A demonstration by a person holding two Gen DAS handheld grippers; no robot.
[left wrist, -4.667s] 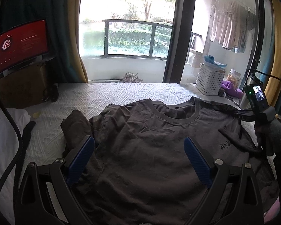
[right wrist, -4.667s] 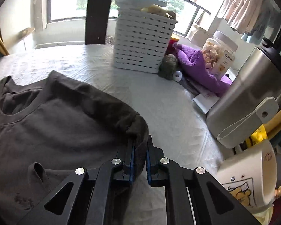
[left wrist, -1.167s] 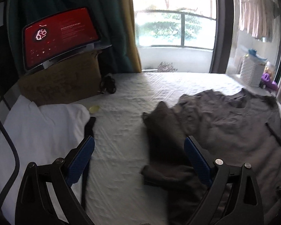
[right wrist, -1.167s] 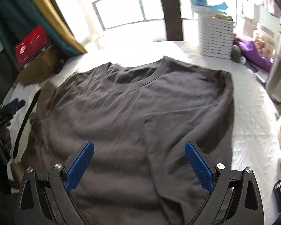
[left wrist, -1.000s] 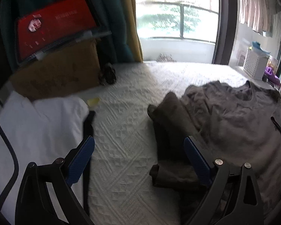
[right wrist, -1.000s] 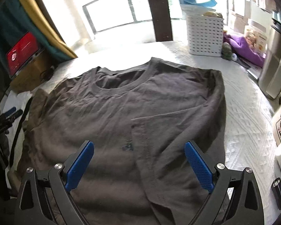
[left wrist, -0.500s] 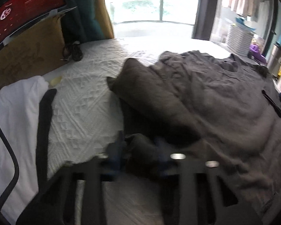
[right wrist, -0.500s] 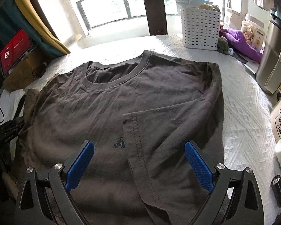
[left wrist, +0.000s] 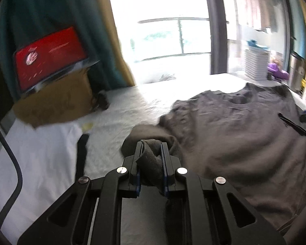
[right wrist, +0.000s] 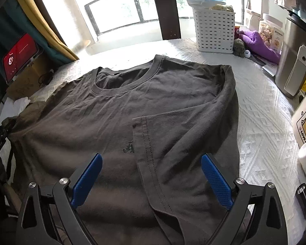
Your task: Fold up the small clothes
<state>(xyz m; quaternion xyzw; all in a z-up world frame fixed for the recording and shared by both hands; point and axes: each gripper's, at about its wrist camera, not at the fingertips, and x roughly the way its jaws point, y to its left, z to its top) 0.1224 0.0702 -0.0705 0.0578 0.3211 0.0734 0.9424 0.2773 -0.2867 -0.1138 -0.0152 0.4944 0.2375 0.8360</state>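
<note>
T-shirt [right wrist: 153, 106] lies flat on the bed [right wrist: 261, 122], one sleeve [right wrist: 173, 143] already folded in. Left gripper [left wrist: 151, 159] fingers have just closed on the other sleeve's bunched cloth [left wrist: 151, 163]. Right gripper [right wrist: 151, 177] fingers open, hovering empty over the chest. Risk: thick wad slips out or drags the body crooked. Room: basket [right wrist: 214, 32] and flask [right wrist: 295, 57] far right, cardboard box [left wrist: 57, 100] left; middle is free.

left tool [left wrist: 151, 149]: black frame, silver screws, blue pads | right tool [right wrist: 151, 175]: black frame, silver screws, blue ribbed pads
</note>
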